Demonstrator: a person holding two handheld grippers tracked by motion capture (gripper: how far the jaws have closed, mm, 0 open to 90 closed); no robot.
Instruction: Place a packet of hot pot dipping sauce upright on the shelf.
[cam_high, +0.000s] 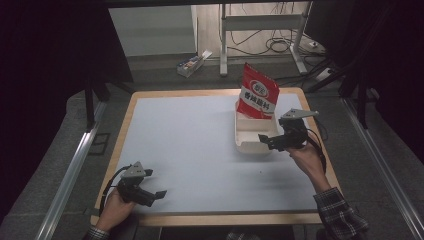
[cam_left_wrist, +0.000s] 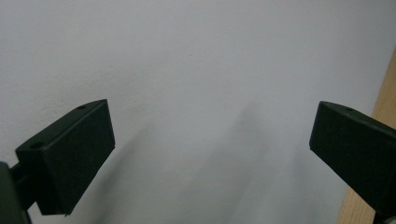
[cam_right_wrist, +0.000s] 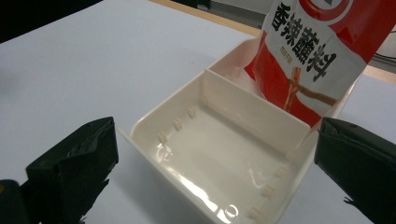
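A red and white snack bag (cam_high: 257, 91) (cam_right_wrist: 313, 51) stands upright in the far compartment of a white two-part tray (cam_high: 242, 141) (cam_right_wrist: 219, 102) on the table's right side. The near compartment holds nothing. My right gripper (cam_high: 266, 141) (cam_right_wrist: 215, 163) is open, hovering at the tray's near right corner, its jaws on either side of the near compartment. My left gripper (cam_high: 156, 196) (cam_left_wrist: 210, 154) is open over the bare white mat near the front left edge, with nothing between its jaws.
A white mat (cam_high: 190, 150) covers the wooden-edged table (cam_high: 129, 112). Past the far edge on the floor lie a small box (cam_high: 191, 65), cables and the legs of a desk frame (cam_high: 224, 45). Metal rails (cam_high: 70, 175) run along both sides.
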